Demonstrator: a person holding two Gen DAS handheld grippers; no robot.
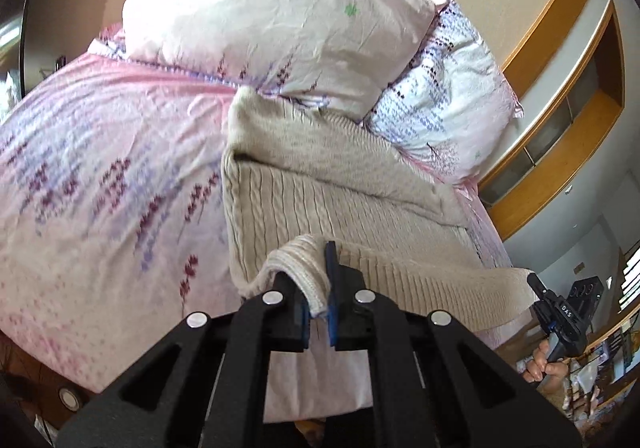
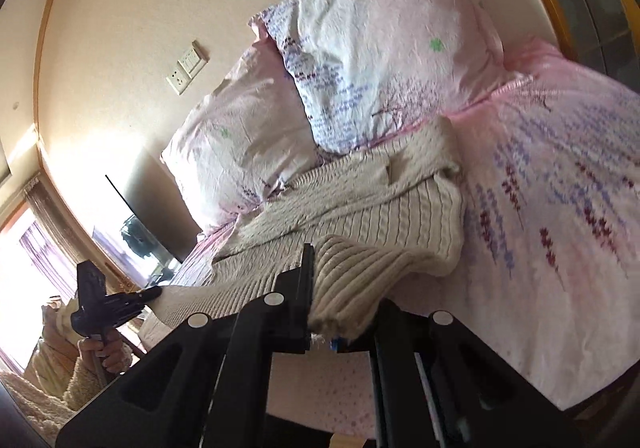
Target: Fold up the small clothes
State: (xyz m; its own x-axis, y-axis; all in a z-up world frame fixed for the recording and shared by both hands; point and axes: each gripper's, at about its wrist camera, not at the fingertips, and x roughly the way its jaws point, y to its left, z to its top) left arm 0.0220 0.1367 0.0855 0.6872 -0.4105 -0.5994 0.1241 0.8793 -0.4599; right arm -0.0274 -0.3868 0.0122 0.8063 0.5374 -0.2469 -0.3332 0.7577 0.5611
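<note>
The left gripper [image 1: 320,296] had its jaws clamped on the ribbed hem of a beige cable-knit sweater [image 1: 320,184]. The right gripper [image 2: 320,312] pinched the opposite hem corner. The sweater lay on the floral bed [image 1: 100,168], below two pillows [image 1: 272,20].

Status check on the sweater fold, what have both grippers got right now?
Left gripper shut on the beige sweater hem. Right gripper shut on the hem's other corner. Sweater lies on the bed, far end against pillows. Nothing blocking.
</note>
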